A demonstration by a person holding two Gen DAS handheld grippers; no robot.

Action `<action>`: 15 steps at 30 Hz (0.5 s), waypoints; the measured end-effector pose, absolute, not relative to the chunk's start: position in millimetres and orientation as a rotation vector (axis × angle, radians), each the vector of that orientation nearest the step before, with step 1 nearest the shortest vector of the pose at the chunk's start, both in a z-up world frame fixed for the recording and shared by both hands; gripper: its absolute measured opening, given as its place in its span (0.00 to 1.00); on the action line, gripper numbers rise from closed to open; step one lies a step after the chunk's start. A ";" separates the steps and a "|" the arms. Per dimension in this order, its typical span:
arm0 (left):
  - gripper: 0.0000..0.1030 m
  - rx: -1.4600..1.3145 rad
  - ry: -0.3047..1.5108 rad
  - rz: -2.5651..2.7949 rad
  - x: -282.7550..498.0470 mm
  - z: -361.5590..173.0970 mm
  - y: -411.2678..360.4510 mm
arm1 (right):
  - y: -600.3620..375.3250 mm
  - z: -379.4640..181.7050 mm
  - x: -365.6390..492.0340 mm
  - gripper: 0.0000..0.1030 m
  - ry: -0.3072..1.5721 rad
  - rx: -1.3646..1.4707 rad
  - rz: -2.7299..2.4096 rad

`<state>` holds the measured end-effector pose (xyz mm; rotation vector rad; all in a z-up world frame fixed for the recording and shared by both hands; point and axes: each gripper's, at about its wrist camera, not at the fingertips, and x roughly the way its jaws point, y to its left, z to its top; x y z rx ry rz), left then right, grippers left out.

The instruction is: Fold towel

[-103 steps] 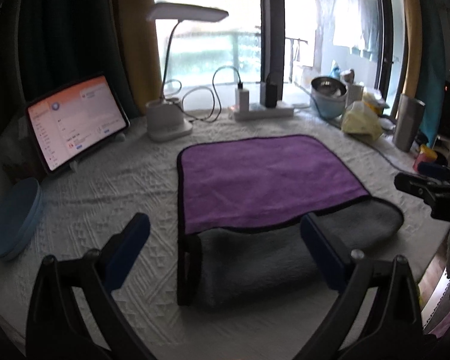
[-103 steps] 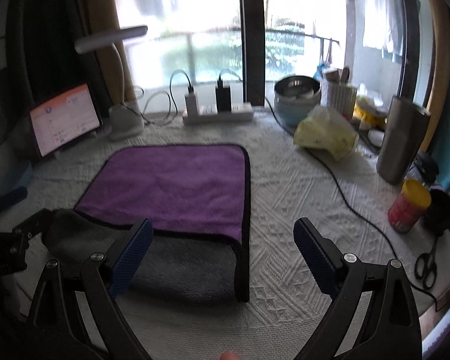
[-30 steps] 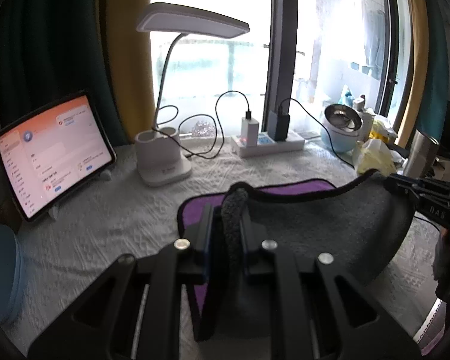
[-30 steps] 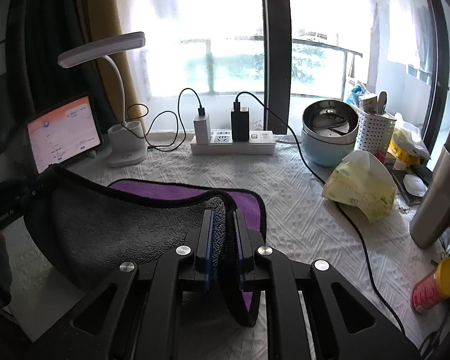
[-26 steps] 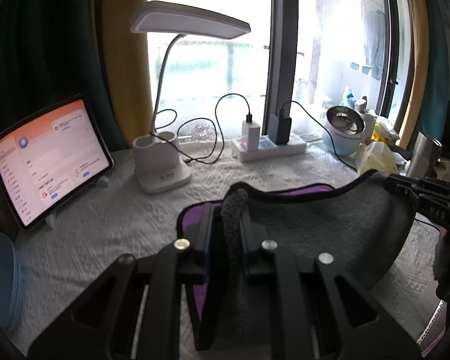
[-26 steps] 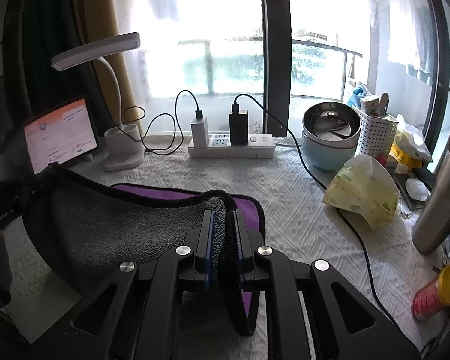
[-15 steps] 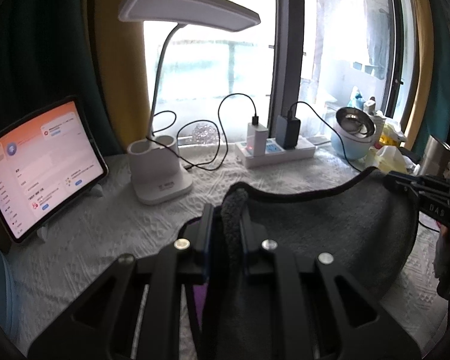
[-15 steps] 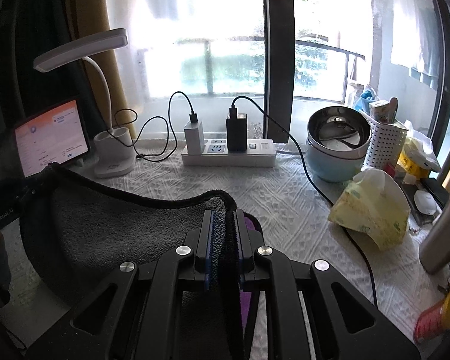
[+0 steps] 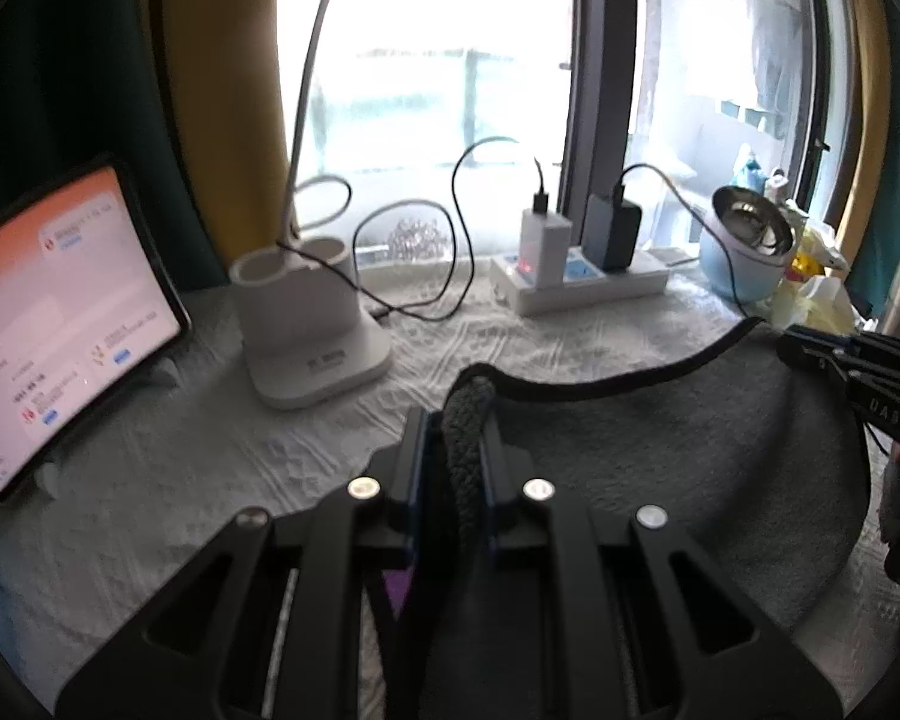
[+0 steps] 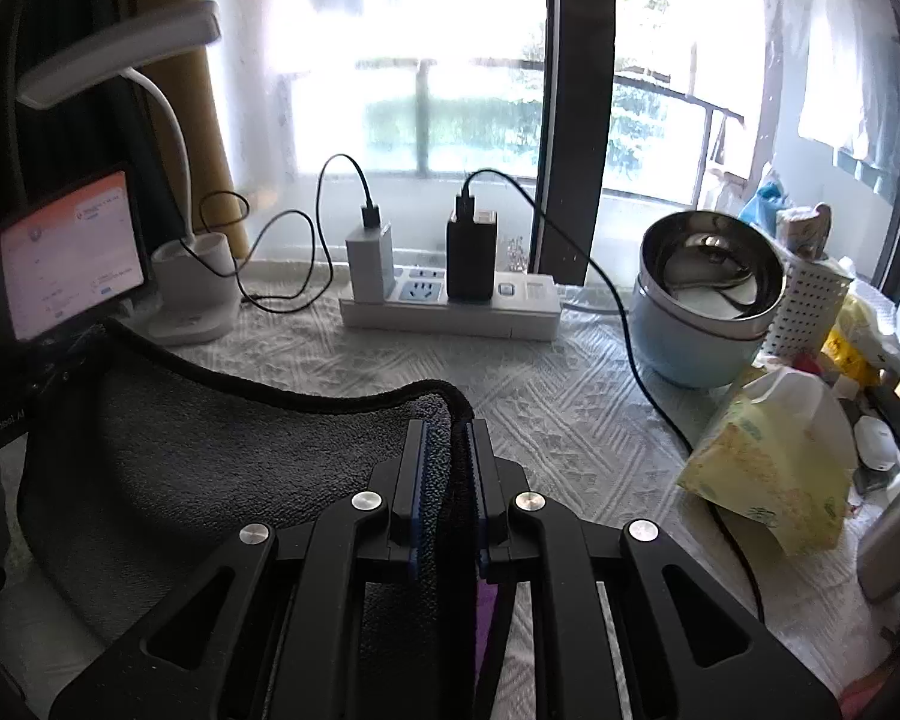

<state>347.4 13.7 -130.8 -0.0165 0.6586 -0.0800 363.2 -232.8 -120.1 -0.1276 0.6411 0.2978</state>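
The table [image 10: 570, 396] sits under the towel [image 9: 660, 450], lifted and stretched grey side up between both grippers. The left gripper [image 9: 455, 420] is clamped on one corner, and the right gripper [image 10: 447, 438] pinches the other.

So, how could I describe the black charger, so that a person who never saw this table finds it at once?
Start at the big window behind the table, then look down to the white power strip lying along its sill. Two plug-in adapters stand side by side on it; the black charger is the right one, with a black cable rising from its top, while its neighbour is white.
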 end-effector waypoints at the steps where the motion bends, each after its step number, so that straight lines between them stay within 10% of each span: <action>1: 0.15 -0.025 0.673 -0.081 351.3 -134.1 14.2 | -232.6 -123.3 366.7 0.13 0.649 -0.128 0.296; 15: 0.15 -0.069 0.813 -0.082 379.9 -167.1 22.6 | -225.8 -161.6 397.7 0.13 0.767 -0.148 0.284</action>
